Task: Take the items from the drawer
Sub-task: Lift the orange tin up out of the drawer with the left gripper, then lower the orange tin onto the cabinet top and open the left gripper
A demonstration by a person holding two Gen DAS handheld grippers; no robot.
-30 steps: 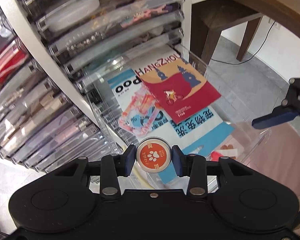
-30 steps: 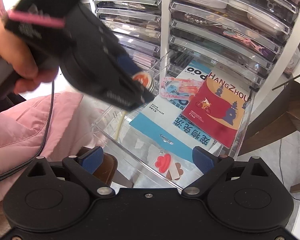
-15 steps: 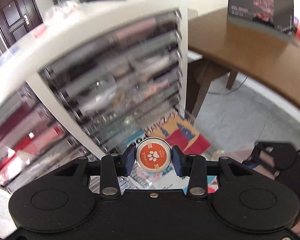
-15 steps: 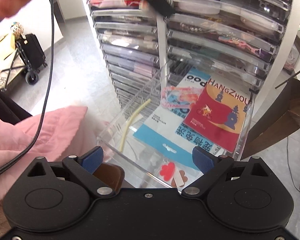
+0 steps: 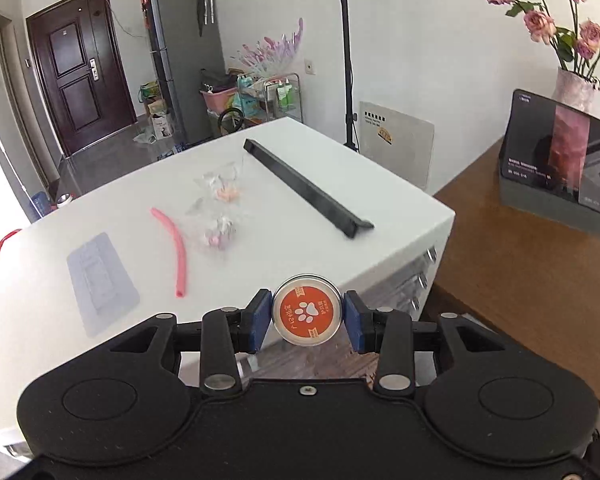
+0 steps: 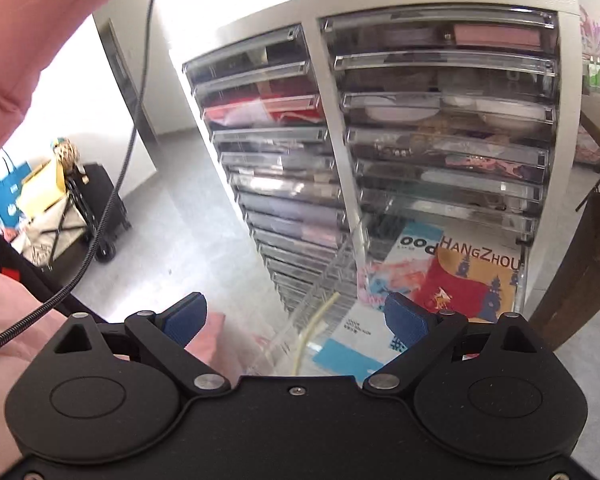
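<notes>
The step in hand looks like carrying a picked item out to the counter (image 5: 340,184); the next move calls for lowering the tin (image 5: 307,310) onto a bare patch and then letting the pads part.

Taking the tin as landmark and going left to right in the left wrist view: far left of it lies a grey sheet (image 5: 100,280), then a pink tube (image 5: 176,248), then clear bags (image 5: 218,216) up and left of it, and a black bar (image 5: 308,188) above it. All of these rest on the counter top, well clear of the tin. The left claw (image 5: 307,316) is clamped on the tin, one blue pad at each side of its rim, orange paw label facing the camera. The tin hangs at the counter's near edge; whether it is over the top or just short of it is hard to judge through the fisheye.

In the right wrist view, the right claw (image 6: 296,320) stands wide apart and empty, hovering over the open drawer (image 6: 440,280). A yellow tube (image 6: 316,320) lies below, between its pads, with a red booklet (image 6: 472,280) to the right.
</notes>
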